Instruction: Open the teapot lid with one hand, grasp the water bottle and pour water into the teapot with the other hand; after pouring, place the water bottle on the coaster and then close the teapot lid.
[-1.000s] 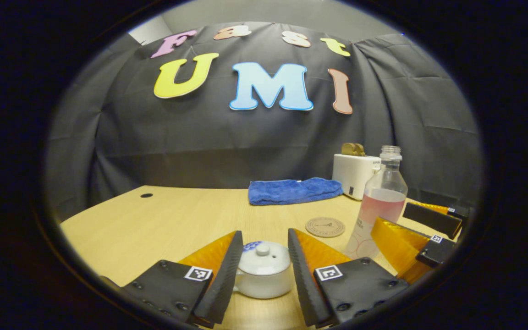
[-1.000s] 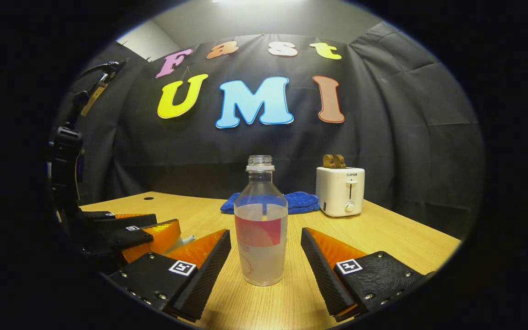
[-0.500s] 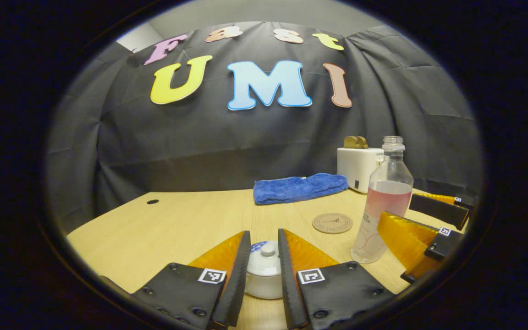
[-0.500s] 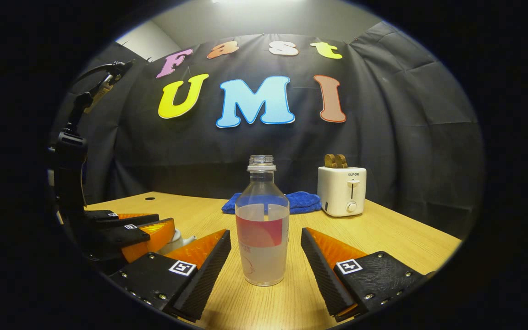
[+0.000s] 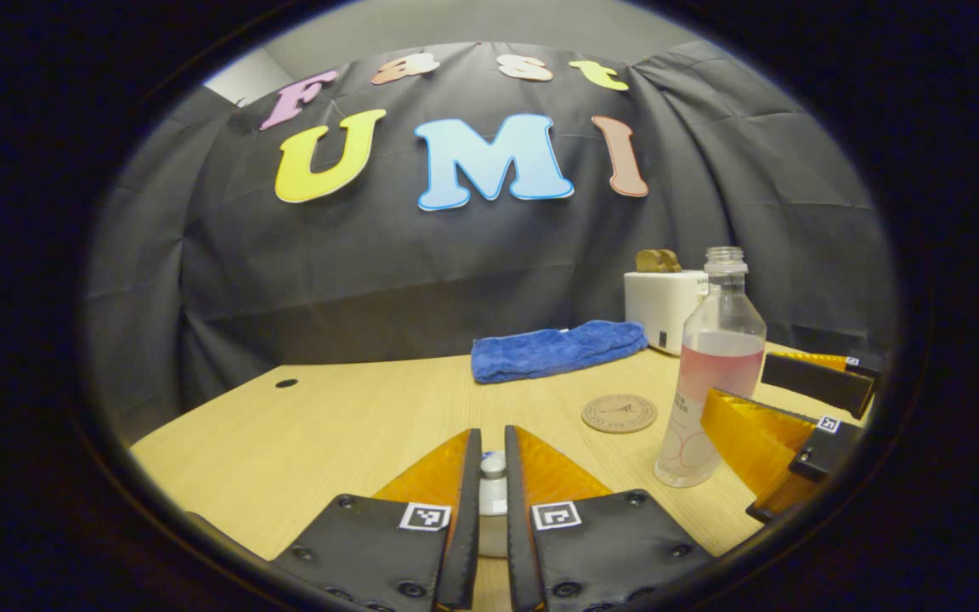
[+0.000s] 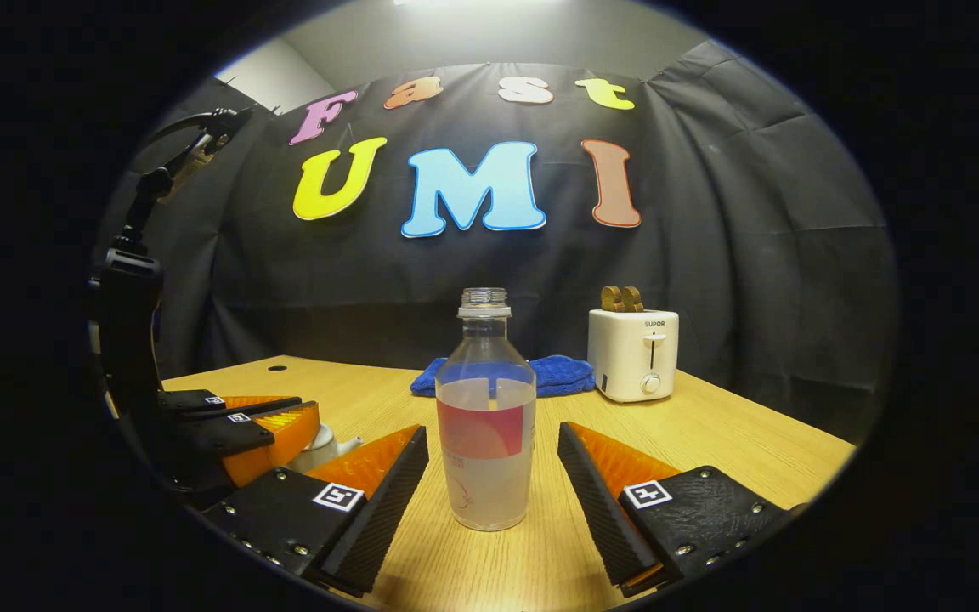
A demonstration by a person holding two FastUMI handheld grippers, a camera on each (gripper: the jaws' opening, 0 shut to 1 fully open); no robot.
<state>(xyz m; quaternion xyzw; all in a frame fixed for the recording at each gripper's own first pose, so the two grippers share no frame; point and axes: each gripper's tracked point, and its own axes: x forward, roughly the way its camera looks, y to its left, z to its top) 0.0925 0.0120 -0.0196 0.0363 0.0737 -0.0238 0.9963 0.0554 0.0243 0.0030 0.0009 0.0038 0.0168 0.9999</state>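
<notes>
Left gripper (image 5: 489,484): clenched on the knob of the teapot lid (image 5: 493,464), its fingers nearly together with the knob pinched between them; judged to be the grasp that precedes lifting the lid.
Teapot (image 6: 319,444): white, on the near left of the worktop (image 5: 353,425), under the left gripper; lid not yet off; contents cannot be told.
Blue cloth (image 5: 556,348): folded, at the far edge of the worktop, apart from the task items.
Coaster (image 5: 619,413): round, flat on the worktop between teapot and bottle, just left of the bottle; bare, judged reserved as the set-down spot after pouring.
Water bottle (image 6: 484,425): upright, uncapped, roughly half full of a pale liquid; stands on the worktop right of the teapot.
Right gripper (image 6: 494,493): released, fingers spread either side of the bottle's lower body without touching it; judged pre-positioned so the grasp can follow once the lid is up.
Toaster (image 6: 633,353): white, far right, two slices in its slots; not part of the task.
</notes>
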